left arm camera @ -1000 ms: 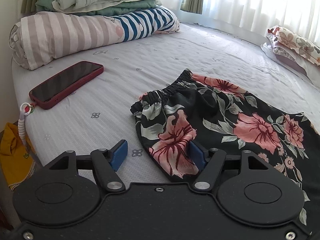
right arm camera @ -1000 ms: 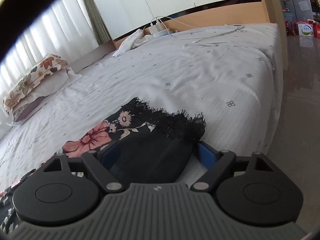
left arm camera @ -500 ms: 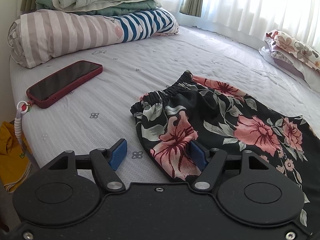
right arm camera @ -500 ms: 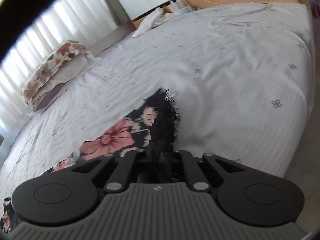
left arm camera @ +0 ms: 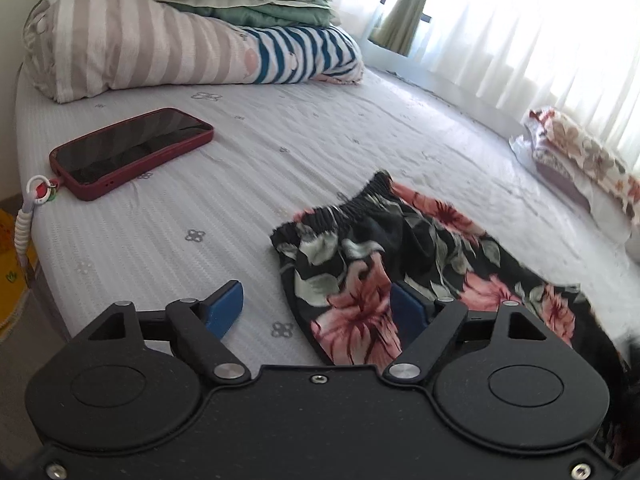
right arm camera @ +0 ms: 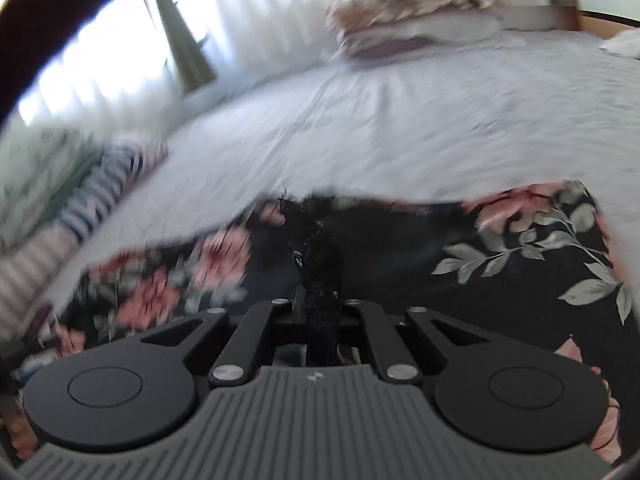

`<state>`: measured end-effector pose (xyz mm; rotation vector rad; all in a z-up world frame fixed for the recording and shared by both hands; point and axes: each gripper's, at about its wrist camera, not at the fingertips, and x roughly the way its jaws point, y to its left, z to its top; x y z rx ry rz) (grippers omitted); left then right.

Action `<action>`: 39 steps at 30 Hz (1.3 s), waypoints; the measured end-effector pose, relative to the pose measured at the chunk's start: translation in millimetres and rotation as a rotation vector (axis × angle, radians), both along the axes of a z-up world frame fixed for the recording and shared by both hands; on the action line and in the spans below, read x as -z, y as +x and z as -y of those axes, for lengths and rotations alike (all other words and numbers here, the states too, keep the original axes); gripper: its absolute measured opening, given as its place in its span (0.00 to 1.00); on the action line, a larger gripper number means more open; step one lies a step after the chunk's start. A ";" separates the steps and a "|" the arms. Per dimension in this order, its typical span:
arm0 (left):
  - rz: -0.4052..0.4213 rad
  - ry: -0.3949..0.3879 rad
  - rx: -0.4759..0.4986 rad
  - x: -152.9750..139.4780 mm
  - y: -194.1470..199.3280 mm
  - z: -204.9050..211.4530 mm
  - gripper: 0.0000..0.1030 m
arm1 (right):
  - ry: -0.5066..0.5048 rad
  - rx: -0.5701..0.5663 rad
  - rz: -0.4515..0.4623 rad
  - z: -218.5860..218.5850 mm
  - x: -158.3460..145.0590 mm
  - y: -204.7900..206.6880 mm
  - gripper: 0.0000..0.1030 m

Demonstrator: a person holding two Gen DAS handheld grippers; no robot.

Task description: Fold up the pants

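Observation:
Black pants with pink flowers (left arm camera: 400, 256) lie on the white bed, elastic waistband toward the phone. My left gripper (left arm camera: 316, 310) is open, low at the waist end; its blue right pad sits under a corner of the fabric, the left pad over bare sheet. My right gripper (right arm camera: 318, 312) is shut on the black lace hem (right arm camera: 316, 264) of the pants and holds it above the rest of the pants (right arm camera: 520, 240), which spread below. The right wrist view is motion-blurred.
A red-cased phone (left arm camera: 132, 152) with a wrist strap lies on the bed near its left edge. A striped bolster (left arm camera: 160, 48) and folded quilts sit behind it. A floral pillow (left arm camera: 580, 160) lies at the far right by the curtains.
My right gripper, shut on the lace hem, has lifted and swung it back over the pants toward the waist end. My left gripper stays open at the waistband.

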<state>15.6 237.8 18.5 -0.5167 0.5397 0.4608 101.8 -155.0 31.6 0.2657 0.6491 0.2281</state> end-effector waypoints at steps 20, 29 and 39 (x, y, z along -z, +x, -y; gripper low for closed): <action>-0.005 0.039 -0.034 15.1 26.2 4.7 0.99 | -0.155 -0.134 0.129 -37.7 -7.2 -52.1 0.89; -0.010 0.081 -0.065 18.9 33.5 8.8 0.08 | -0.131 -0.077 0.133 -17.9 -4.2 -57.7 0.88; 0.225 0.306 0.239 -67.1 50.2 119.1 0.01 | -0.128 0.040 0.162 35.1 -12.3 -74.4 0.88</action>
